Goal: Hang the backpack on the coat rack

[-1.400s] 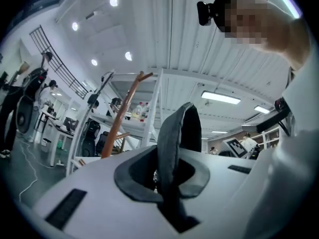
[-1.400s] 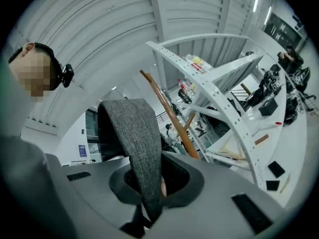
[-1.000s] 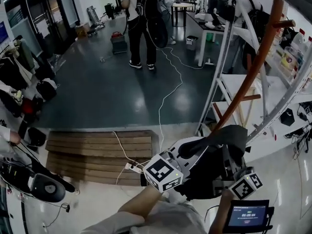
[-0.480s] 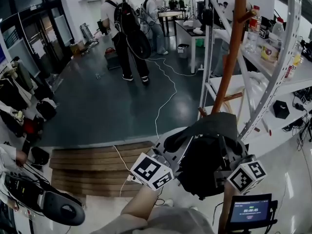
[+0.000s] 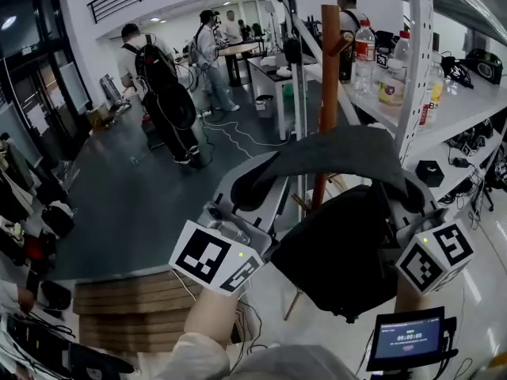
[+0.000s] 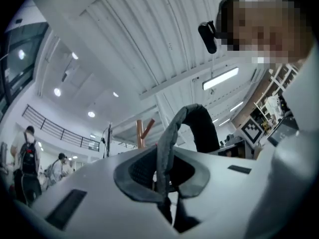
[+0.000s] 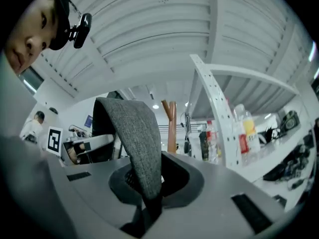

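A dark backpack [image 5: 341, 252] hangs in the air between my two grippers, close in front of the brown wooden coat rack pole [image 5: 329, 77]. Its grey strap [image 5: 333, 161] arches from one gripper to the other. My left gripper [image 5: 249, 190] is shut on the strap's left end [image 6: 167, 143]. My right gripper [image 5: 400, 203] is shut on the right end [image 7: 132, 133]. In the left gripper view, that gripper [image 6: 167, 185] points upward, with the rack's pole and a peg [image 6: 142, 132] beyond it. The pole [image 7: 172, 126] rises just behind the right gripper [image 7: 147, 185] in its own view.
A white metal shelf [image 5: 416, 70] with bottles [image 5: 364, 50] stands right beside the rack. Behind it are a desk [image 5: 273, 74] and several people, one wearing a backpack [image 5: 162, 93]. A wooden pallet [image 5: 119, 307] lies low left; a small screen [image 5: 408, 339] shows bottom right.
Both grippers have risen together with the backpack, still shut on its strap. The backpack now sits higher against the rack's pole, and the shelf's bottles have come into view.
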Demonstrator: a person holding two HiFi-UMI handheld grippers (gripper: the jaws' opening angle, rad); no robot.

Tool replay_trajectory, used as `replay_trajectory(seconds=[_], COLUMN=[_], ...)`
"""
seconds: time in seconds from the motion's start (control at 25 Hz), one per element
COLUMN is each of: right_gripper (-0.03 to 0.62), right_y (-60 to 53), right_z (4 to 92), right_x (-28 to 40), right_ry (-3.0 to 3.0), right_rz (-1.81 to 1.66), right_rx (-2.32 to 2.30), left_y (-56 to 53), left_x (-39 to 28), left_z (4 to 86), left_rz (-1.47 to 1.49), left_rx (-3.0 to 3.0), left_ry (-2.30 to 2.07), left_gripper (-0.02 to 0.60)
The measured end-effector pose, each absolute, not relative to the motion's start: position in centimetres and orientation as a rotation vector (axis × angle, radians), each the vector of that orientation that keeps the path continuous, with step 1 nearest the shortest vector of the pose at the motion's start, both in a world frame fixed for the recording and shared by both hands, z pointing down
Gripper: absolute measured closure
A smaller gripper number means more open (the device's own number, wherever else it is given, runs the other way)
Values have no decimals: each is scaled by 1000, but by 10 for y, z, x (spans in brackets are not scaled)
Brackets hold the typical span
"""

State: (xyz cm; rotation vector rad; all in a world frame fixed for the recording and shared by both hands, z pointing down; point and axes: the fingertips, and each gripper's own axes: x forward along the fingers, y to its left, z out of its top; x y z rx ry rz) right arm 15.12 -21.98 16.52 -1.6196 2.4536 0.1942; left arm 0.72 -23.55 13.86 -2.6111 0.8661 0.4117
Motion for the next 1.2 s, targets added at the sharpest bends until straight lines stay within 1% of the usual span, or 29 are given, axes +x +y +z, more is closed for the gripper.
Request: replay_trajectory(seconds=[0.2, 0.4, 0.64, 0.8, 1.04, 1.2], right_gripper=[557, 557, 556, 556, 557, 557], right_y=[-223, -255, -281, -302, -361, -386], right_z=[115, 87, 61, 47, 74, 98], right_x=[174, 174, 194, 202, 199, 198], right_ry=[2307, 2332, 2370, 2396, 2449, 2482], right_rz=[462, 492, 358, 182, -144, -260], right_rx=[-1833, -1875, -1891, -1852, -1821, -1795], left_y=[-253, -295, -332, -365, -431, -453], left_x=[20, 27, 51, 75, 97, 102], left_z=[92, 66, 31, 15, 37, 58], left_rz=[409, 429, 406, 371, 340, 293], left_rx=[-2477, -2477, -2541, -2676, -2960, -3020], left_ry=[842, 845, 816, 791, 778, 760], left_gripper=[548, 548, 548, 548, 548, 548])
